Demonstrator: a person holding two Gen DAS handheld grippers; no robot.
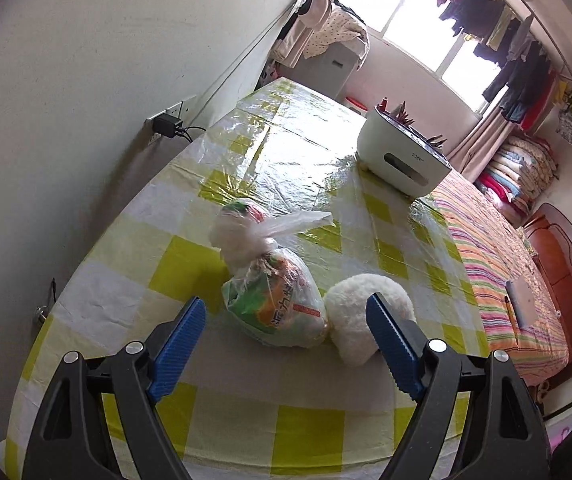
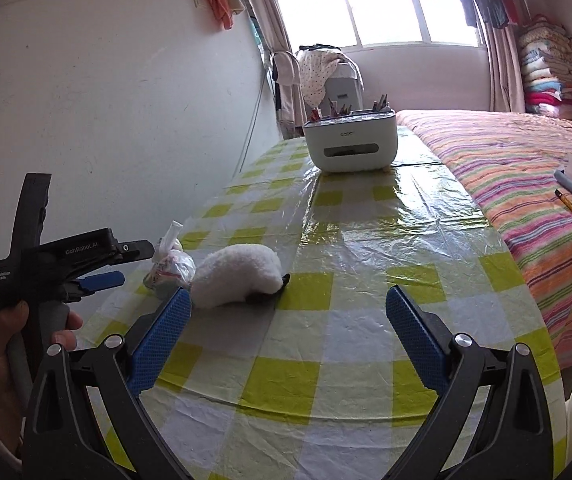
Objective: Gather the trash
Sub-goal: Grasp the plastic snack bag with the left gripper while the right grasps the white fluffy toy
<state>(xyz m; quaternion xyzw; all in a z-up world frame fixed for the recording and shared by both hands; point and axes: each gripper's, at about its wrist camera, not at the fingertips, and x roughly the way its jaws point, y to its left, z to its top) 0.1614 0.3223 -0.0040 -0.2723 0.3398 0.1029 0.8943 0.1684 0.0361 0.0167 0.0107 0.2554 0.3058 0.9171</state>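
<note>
plush toy (image 1: 365, 312) touching trash bag (image 1: 278, 300), tablecloth (image 2: 365, 240) open beyond

The counter (image 1: 190, 264) wears a glossy cloth checked in lime yellow-green and white, and on it lie a clear bag (image 1: 274, 300) showing green, orange and white packaging with a red label, and a fluffy white item (image 1: 359, 312) with a black edge at its base. Both the left gripper (image 1: 287, 308) and the right gripper (image 2: 287, 300) have black frames with blue ribbed pads. The box (image 2: 349, 144) is white, and the bed (image 2: 525, 168) is striped in orange, pink, green and purple.
</note>
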